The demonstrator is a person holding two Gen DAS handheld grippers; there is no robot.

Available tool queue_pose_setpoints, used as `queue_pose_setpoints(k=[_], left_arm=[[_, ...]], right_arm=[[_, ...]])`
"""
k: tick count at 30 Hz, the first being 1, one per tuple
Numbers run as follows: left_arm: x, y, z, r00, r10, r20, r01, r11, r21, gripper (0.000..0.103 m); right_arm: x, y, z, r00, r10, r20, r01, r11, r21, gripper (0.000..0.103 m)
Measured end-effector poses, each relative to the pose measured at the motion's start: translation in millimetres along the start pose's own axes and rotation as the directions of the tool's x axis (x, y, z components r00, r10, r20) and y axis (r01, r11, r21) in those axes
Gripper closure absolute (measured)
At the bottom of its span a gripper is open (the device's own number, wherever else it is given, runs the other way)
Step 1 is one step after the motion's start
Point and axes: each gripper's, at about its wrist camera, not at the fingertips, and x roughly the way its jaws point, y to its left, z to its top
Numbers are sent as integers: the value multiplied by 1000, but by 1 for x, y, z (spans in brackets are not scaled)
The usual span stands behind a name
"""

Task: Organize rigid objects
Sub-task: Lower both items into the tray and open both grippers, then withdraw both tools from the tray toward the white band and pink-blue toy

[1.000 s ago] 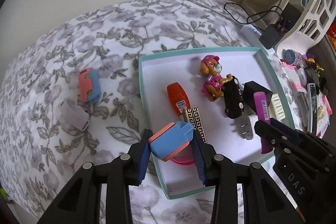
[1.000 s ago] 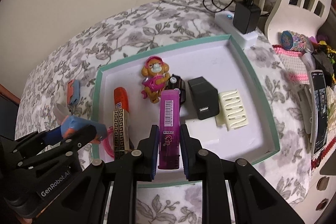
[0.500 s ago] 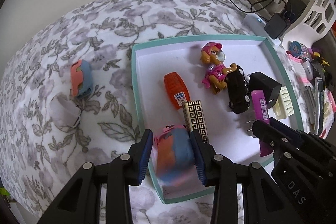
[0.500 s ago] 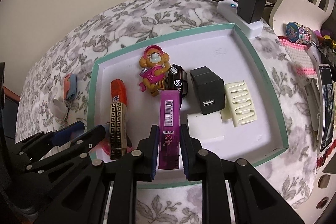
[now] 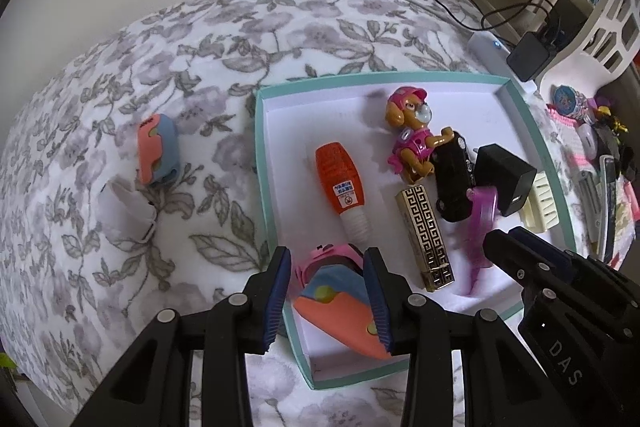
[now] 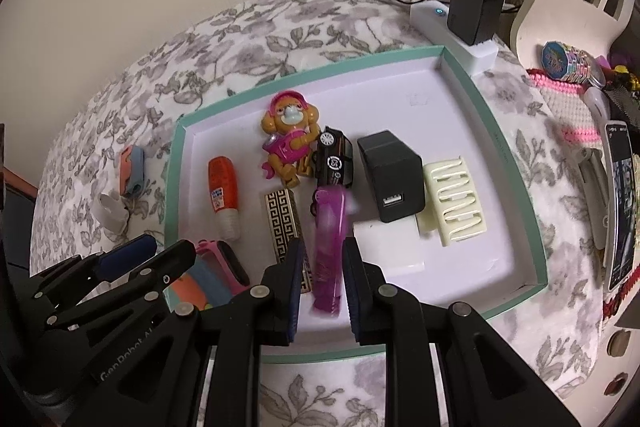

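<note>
In the left wrist view the left gripper (image 5: 326,291) hangs with jaws apart around the blue-and-orange toy (image 5: 340,311), which lies in the near left corner of the tray (image 5: 266,163); lift straight up so neither pad drags it. In the right wrist view the right gripper (image 6: 322,285) stands parted around the blurred purple case (image 6: 330,243) mid-tray, beside the gold box (image 6: 285,223); back away level.

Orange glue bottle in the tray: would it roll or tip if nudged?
The glue bottle lies on its side on the flat tray floor, so tipping seems unlikely. Its rounded body would probably roll sideways. It looks like rigid plastic, likely light.
</note>
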Motion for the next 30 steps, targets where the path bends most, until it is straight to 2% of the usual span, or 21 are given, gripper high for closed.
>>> queue_pose_setpoints(k=[1,5,11,15,18,19,21,24,25,30], left_arm=[[-2,1,1,1000,-2,5,2,1000,-4,59],[-12,6,3,999,-9,34,10,1000,-27,42],[-28,19,6,997,-8,78,14,997,-73,41],[-36,30,7,995,16,102,-5,994,-107,31],[-38,41,8,994,25,109,-9,990,-144,26],[-38,45,7,993,31,111,-13,988,-157,23],[-38,52,7,993,44,112,-24,984,-176,12],[-37,64,6,991,78,113,-54,977,-205,0],[-37,68,5,989,92,116,-65,974,-218,0],[-37,90,1,984,126,127,-85,954,-286,0]], right_arm=[[-1,1,0,1000,1,5,-1,1000,-2,82],[-9,3,2,1000,2,28,-2,1000,-5,81],[-21,4,5,997,5,73,-4,1000,-5,81],[-24,6,6,996,5,88,-4,1000,-10,78],[-23,8,7,996,0,94,1,1000,-15,56],[-23,8,7,995,1,96,1,1000,-17,53],[-23,9,7,995,-1,104,3,1000,-19,48],[-21,10,7,994,-2,112,4,1000,-15,31],[-21,11,7,993,-3,117,5,1000,-16,25],[-21,13,7,991,-13,135,17,999,-28,23]])
